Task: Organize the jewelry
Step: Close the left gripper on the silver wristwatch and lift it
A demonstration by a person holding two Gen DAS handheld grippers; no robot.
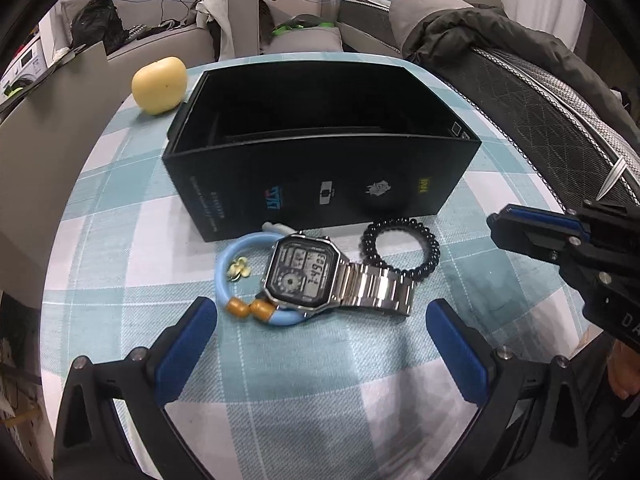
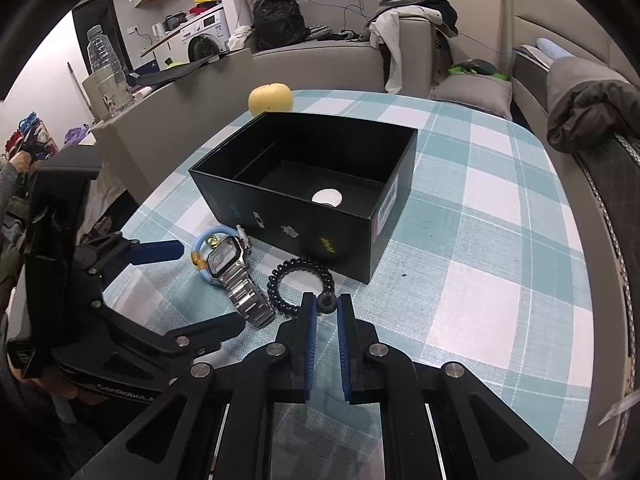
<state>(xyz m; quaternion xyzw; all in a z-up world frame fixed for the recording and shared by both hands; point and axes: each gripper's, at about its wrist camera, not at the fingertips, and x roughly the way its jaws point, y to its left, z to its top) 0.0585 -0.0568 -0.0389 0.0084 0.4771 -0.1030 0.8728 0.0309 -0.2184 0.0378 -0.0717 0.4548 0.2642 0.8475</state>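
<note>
Right wrist view shows the right gripper (image 2: 327, 307) pinching the black bead bracelet (image 2: 301, 286); the left gripper (image 1: 320, 314) spreads wide over the watch (image 1: 302, 272).

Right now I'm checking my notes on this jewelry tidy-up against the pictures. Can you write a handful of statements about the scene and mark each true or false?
1. The black box stands open, with no lid on it. True.
2. The steel watch lies inside the box. False: it lies on the checked tablecloth in front of the box.
3. The watch rests partly on the light blue bracelet. True.
4. The left tool is shut on the watch. False: its jaws stand wide open, short of the watch.
5. The yellow apple sits in front of the black bead bracelet. False: it sits at the box's far corner.
6. The right tool pinches a small dark piece. True.
</note>
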